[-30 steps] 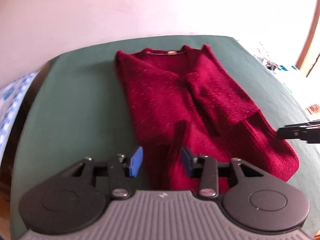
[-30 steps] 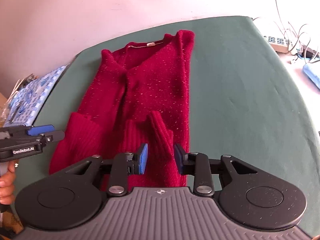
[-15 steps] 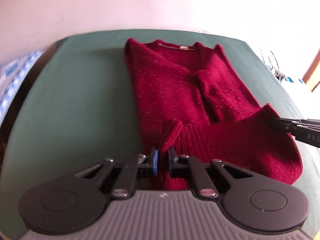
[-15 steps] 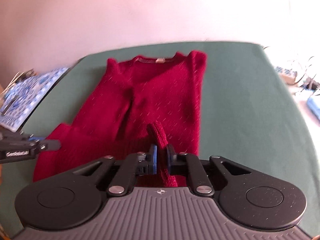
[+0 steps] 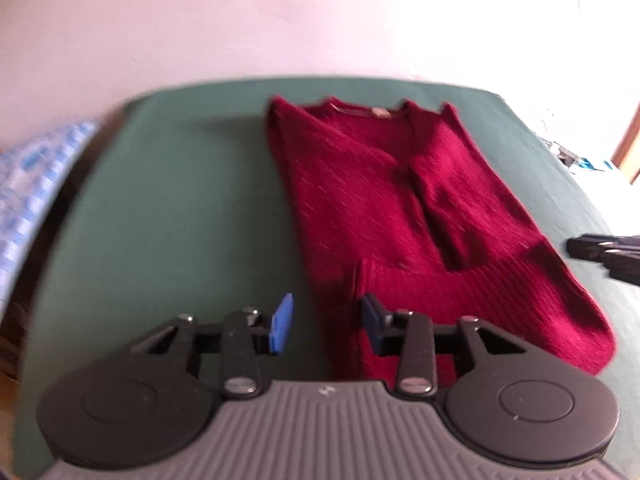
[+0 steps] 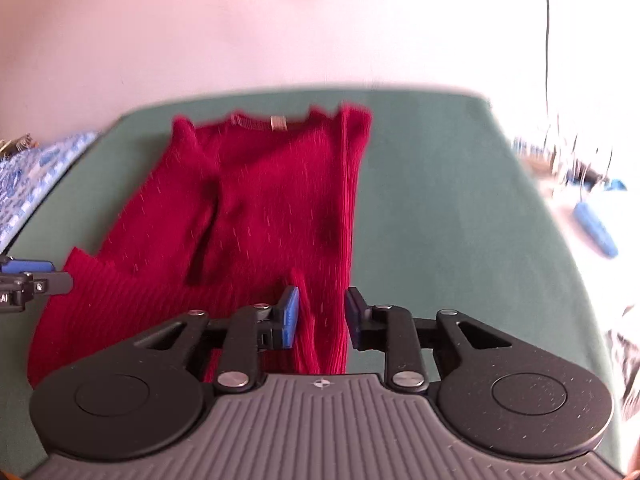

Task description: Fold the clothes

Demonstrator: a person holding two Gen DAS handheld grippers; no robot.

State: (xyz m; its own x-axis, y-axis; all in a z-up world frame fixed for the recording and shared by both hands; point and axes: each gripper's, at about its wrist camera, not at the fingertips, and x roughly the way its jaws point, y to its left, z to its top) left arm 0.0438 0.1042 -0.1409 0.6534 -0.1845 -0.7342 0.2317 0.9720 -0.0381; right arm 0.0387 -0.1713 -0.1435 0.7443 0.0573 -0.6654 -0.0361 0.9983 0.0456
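- Green tabletop [image 5: 168, 208] against a plain pale wall [image 5: 240, 20]; blue-patterned cloth [image 5: 36, 176] off its left edge.
- Red sweater [image 5: 380, 200] lies flat mid-tabletop, collar far, sleeves folded in.
- Left tool [image 5: 326, 322] opening, pads clear of the near hem.
- Right tool [image 6: 321, 316] opening, hem ridge between pads, unpinched.

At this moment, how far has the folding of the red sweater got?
Done: the dark red knitted sweater lies on the green table cover with both sleeves folded inward over its body. In hand: neither claw is gripping; the left claw and right claw are both opening at the hem, pads apart, a raised ridge of knit between them. Left: the lengthwise fold, hem up toward the collar, has not been made.
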